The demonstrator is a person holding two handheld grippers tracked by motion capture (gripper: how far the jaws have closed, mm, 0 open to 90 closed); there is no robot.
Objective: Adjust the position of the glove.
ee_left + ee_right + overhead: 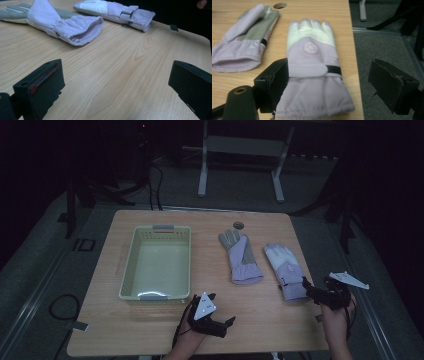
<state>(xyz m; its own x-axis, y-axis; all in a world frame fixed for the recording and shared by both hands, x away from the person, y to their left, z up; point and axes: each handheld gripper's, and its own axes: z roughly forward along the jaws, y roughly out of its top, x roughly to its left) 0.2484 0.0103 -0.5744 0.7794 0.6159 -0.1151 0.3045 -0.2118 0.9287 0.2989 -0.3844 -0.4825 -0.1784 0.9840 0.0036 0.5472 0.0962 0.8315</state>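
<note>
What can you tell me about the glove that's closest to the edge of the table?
The right-hand glove is a padded winter glove, pale lilac with whitish fingers and a round snowflake-like badge on its back. A strap with a dark end crosses its wrist, above a wide cuff. It lies flat on the wooden table, back up, fingers pointing away from the person, near the table's right edge. The right gripper is at its cuff, jaws open to either side; whether they touch it is unclear. The other glove lies apart.

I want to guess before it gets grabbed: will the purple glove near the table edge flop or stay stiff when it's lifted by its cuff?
Probably floppy: the glove is soft padded fabric lying flat, so its fingers would likely droop. It looks light for its size. The gathered cuff should give the open right tool something to pinch, though smooth fabric might slip a little.
</note>
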